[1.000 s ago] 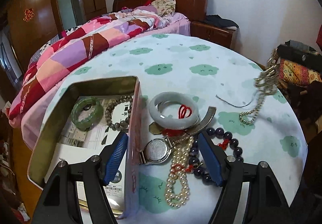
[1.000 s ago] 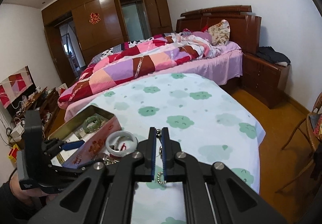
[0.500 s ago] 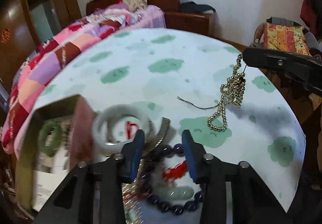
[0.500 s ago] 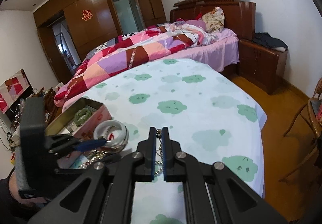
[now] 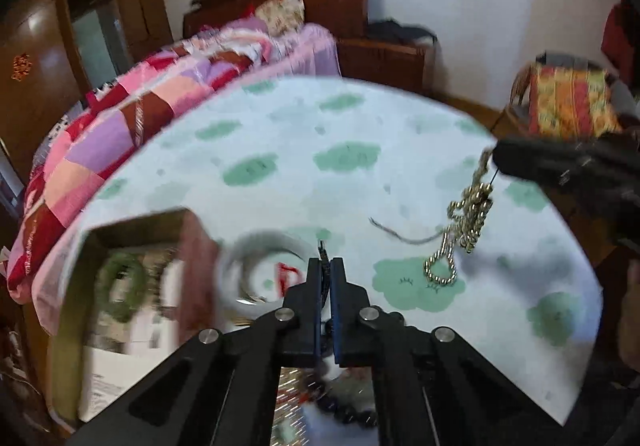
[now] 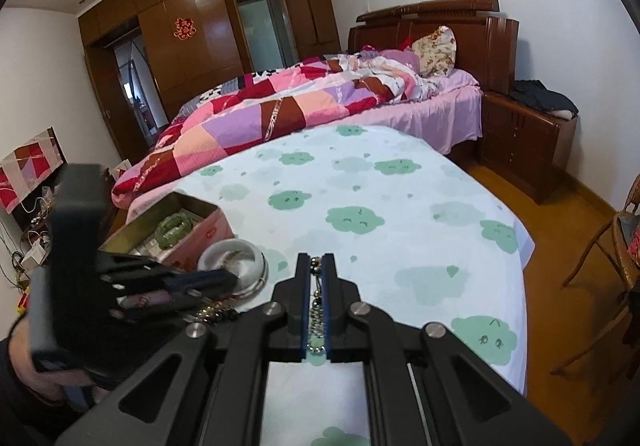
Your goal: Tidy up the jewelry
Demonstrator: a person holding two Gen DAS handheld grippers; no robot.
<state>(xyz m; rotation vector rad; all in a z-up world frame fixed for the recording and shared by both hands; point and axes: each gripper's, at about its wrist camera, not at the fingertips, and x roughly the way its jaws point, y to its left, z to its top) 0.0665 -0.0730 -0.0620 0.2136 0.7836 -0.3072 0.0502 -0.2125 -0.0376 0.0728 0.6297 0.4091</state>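
Note:
My right gripper [image 6: 316, 260] is shut on a gold bead necklace [image 5: 468, 221] and holds it above the table; its lower loop touches the cloth. My left gripper [image 5: 327, 264] is shut, with a thin dark cord tip showing between its pads; what it grips is blurred. Below it lie dark purple beads [image 5: 352, 412]. A white jade bangle [image 5: 260, 270] with a red tassel lies left of it, next to an open tin box [image 5: 132, 230] holding a green bangle [image 5: 122, 286]. The box [image 6: 168, 209] and white bangle [image 6: 232, 258] also show in the right wrist view.
The table has a white cloth with green clouds [image 6: 360, 197]. A loose dark cord [image 5: 400, 236] lies on it. A bed with a patchwork quilt [image 6: 300, 105] stands behind. A chair with a patterned cushion [image 5: 568, 105] is at the right edge.
My left gripper has closed from wide open to shut and moved forward over the purple beads. My right gripper has kept hold of the gold necklace, hanging over the table.

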